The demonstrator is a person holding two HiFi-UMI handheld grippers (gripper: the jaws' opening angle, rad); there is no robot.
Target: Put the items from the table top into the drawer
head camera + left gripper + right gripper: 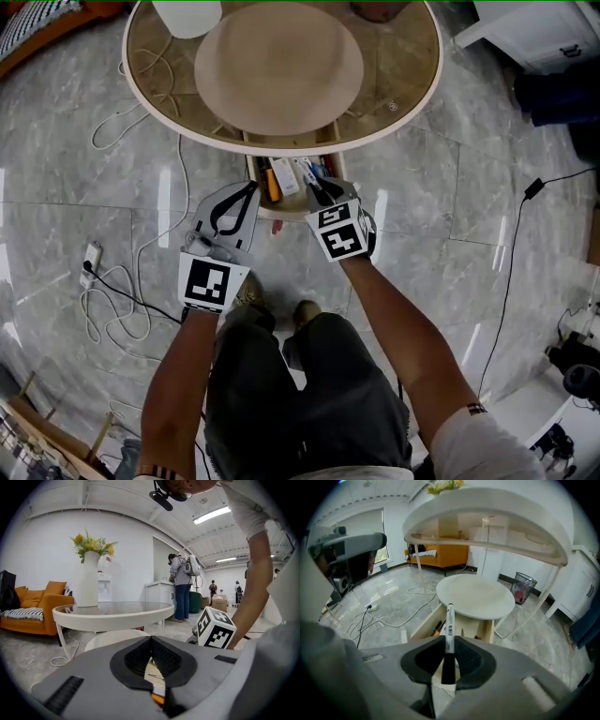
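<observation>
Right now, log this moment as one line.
right tongs: shut on marker, over open drawer | left tongs: shut, empty | step: marker not yet in drawer

— What's lying on the floor at the left?
— Loose white cables (98,317) looped over the grey marble floor (450,187), with a power strip (91,258) among them. On the other side a thin black cable (510,272) runs across the tiles.
— And farther back in the room?
— An orange sofa (33,609) against the wall, with a striped cushion (21,612) on its seat. A tall white vase (88,581) stands upright with yellow flowers (93,543) in it.
— Anyone about?
— A person (180,585) with a backpack (193,566) stands by a white cabinet (159,596), back turned. Others farther off are too small to make out. A mesh bin (520,587) stands near the wall.
</observation>
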